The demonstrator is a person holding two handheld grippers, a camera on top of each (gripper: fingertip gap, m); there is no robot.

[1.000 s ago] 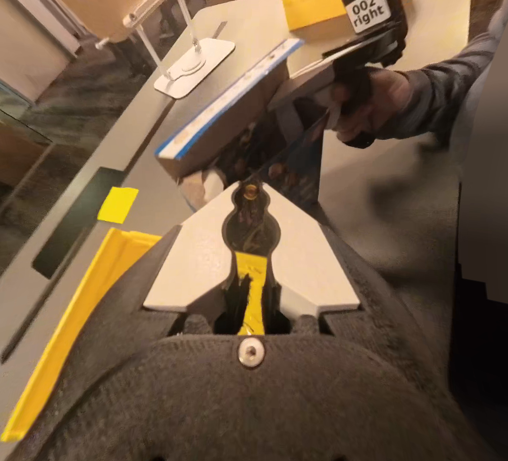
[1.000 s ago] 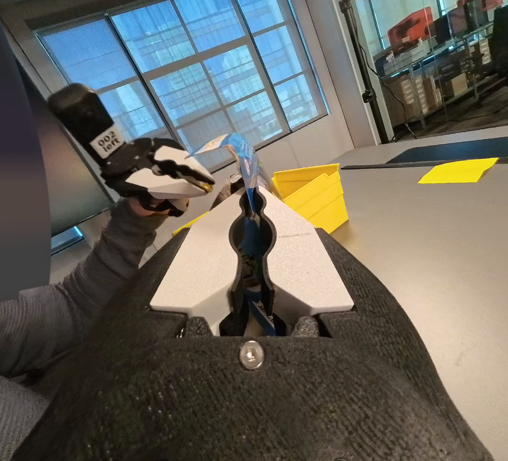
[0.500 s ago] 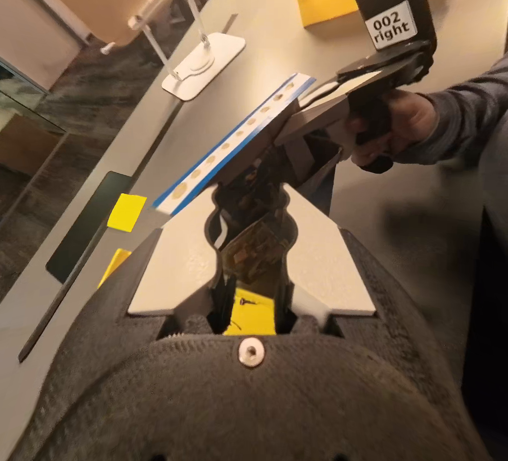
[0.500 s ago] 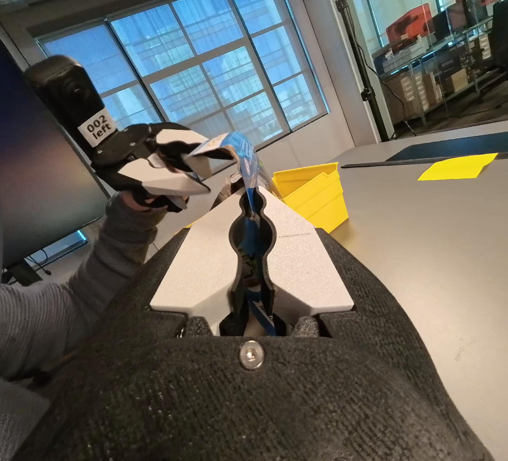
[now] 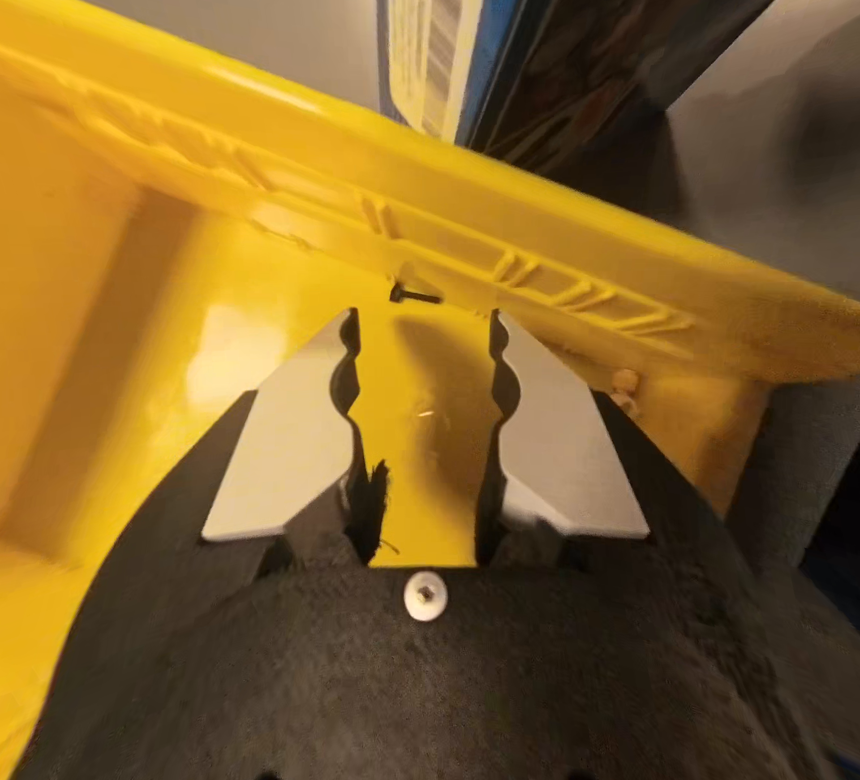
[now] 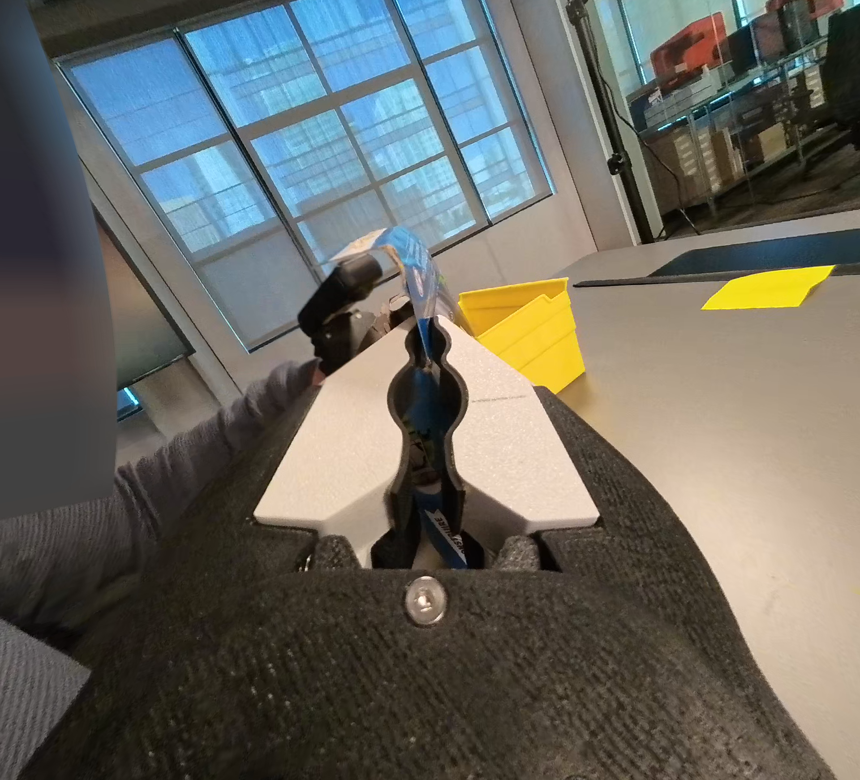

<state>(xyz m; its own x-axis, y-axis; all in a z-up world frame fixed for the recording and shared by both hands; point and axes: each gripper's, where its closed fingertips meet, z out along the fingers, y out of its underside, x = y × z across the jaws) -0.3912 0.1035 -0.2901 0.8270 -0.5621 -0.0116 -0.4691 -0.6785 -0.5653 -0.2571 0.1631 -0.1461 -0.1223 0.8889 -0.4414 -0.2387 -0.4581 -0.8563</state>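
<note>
Left gripper (image 5: 423,315): jaws wide, empty, poised low inside a yellow bin (image 5: 139,292), a small black screw (image 5: 414,296) just beyond its fingertips. Right gripper (image 6: 430,322): closed on a blue packet (image 6: 419,278), held upright above the grey table (image 6: 698,385). Behind: second yellow bin (image 6: 526,329), yellow sheet (image 6: 768,287).

Two handheld grippers, left gripper (image 5: 423,315) and right gripper (image 6: 430,324), each with pale grey wedge-shaped fingers (image 6: 335,446), wavy black inner pads, a rough black body, one silver screw (image 6: 424,603); a grey knit sleeve (image 6: 195,455).
</note>
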